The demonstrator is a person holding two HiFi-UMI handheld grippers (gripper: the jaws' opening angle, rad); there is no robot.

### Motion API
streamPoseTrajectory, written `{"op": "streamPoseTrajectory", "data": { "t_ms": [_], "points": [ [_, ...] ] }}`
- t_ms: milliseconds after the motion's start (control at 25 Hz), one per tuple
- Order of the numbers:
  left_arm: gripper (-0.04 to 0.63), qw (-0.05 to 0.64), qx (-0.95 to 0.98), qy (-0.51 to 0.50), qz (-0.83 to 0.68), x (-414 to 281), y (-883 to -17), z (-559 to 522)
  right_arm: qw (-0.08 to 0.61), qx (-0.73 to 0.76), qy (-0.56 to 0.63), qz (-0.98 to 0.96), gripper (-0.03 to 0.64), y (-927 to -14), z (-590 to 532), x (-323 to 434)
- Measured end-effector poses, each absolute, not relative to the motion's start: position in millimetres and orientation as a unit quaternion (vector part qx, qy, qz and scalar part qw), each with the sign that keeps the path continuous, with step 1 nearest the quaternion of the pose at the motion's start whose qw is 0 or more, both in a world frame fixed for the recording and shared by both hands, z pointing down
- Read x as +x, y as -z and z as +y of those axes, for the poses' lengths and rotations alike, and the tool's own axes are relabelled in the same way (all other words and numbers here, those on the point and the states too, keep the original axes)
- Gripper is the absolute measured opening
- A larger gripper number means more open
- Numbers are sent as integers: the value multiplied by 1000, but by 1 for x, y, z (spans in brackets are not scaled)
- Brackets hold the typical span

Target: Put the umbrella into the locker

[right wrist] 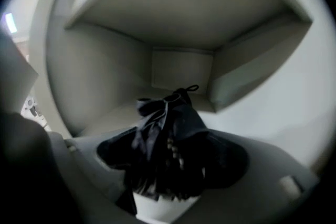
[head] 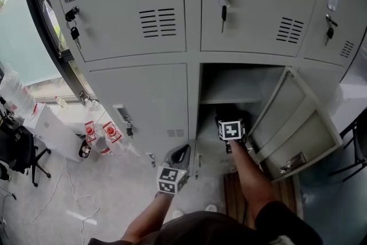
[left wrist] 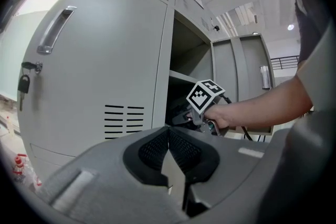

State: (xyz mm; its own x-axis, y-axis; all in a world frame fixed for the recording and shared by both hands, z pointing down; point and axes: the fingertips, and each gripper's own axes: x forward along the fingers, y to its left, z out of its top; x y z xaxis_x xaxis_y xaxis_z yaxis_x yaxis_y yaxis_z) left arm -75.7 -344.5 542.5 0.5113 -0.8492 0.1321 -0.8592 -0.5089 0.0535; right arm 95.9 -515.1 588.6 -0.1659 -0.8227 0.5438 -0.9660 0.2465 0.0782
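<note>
The dark folded umbrella (right wrist: 167, 128) lies on the floor of the open lower locker compartment (right wrist: 181, 68), its strap end towards the back wall. My right gripper (right wrist: 170, 157) reaches into that compartment with its jaws spread wide. The umbrella's near end sits between them, and the pads do not seem to press on it. In the head view the right gripper (head: 228, 119) is inside the opening (head: 229, 86), and the umbrella (head: 231, 110) shows as a dark mass. My left gripper (left wrist: 169, 140) hangs in front of the neighbouring closed door, shut on nothing.
The compartment's door (head: 295, 126) swings open to the right. Closed locker doors (head: 140, 103) with keys and handles surround the opening. Bottles with red labels (head: 97, 137) stand on the floor at the left, near a black chair (head: 17, 149).
</note>
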Motion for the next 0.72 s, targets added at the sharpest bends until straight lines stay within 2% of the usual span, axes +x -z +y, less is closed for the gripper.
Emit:
{"op": "streamPoseTrajectory", "data": {
  "t_ms": [400, 720],
  "points": [
    [6, 50, 869, -44, -490, -75, -539, -351, 185, 569, -96, -795, 354, -530, -448, 80],
    [6, 48, 877, -35, -477, -62, -529, -351, 165, 559, -46, -812, 353, -503, -387, 70]
  ]
}}
